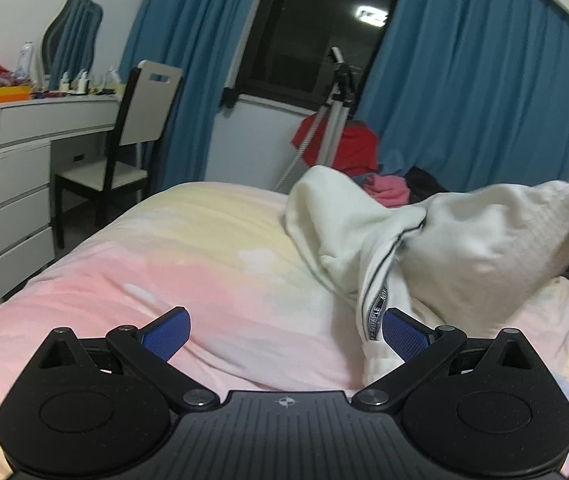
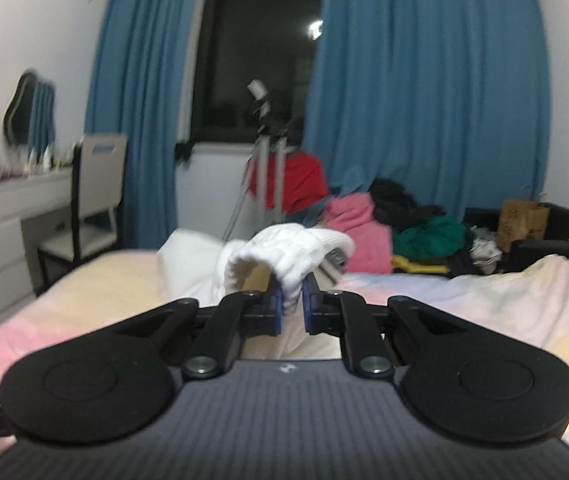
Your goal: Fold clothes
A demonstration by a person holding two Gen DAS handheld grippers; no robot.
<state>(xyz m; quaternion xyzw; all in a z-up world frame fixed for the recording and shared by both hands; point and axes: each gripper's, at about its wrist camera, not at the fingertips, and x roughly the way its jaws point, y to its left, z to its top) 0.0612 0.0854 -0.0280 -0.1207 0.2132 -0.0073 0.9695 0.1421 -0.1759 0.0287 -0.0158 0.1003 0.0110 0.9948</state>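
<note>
A white zip-up garment [image 1: 424, 248] lies bunched on the pastel bedspread [image 1: 164, 264], its right part lifted toward the right edge of the left wrist view. My left gripper [image 1: 286, 330] is open low over the bed; its right blue pad [image 1: 404, 332] sits beside the garment's zipper edge, nothing between the fingers. In the right wrist view my right gripper [image 2: 292, 306] is shut on the garment's white ribbed cuff [image 2: 288, 256], holding it up above the bedspread [image 2: 464, 312]. The rest of the garment [image 2: 188, 264] trails down to the left behind the cuff.
A pile of clothes [image 2: 404, 232], pink, green, black and yellow, lies at the bed's far side. A tripod [image 1: 336, 112] with a red cloth stands by the window and blue curtains. A white dresser [image 1: 12, 184] and chair [image 1: 124, 140] stand left of the bed.
</note>
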